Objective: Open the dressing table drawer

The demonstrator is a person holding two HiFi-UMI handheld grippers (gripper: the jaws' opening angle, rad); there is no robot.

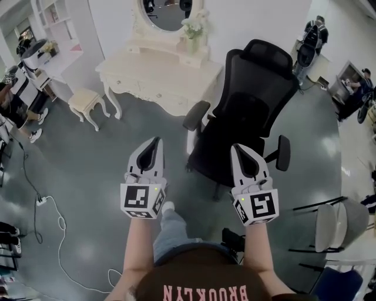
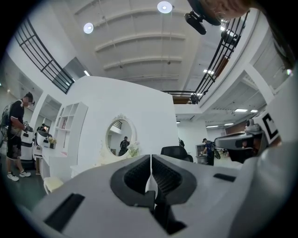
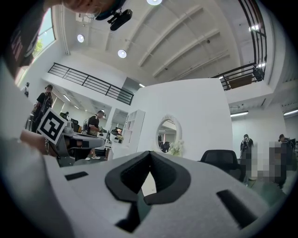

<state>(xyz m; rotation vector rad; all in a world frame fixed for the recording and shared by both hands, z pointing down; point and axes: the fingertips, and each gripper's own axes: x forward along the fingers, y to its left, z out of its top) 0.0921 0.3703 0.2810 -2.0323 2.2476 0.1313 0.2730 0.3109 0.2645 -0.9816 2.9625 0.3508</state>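
Person stands on the grey floor, a gripper in each hand, both held out roughly level in front of the body.

- Left gripper [image 1: 155,142]: jaws closed tip to tip, nothing between them; its own view [image 2: 151,158] confirms a thin seam only.
- Right gripper [image 1: 237,148]: jaws also together at the tips and empty, as seen in its own view [image 3: 149,153].
- Dressing table [image 1: 147,64]: cream, ahead of the person and well apart from both grippers, against the white wall. Its drawer [image 1: 154,91] sits in the front apron and looks closed.
- Oval mirror [image 1: 167,14] stands on the table, with flowers [image 1: 194,26] just beside it.
- Black office chair [image 1: 252,100] stands between the right gripper and the table's right end.
- Cream stool [image 1: 85,101] stands left of the table.
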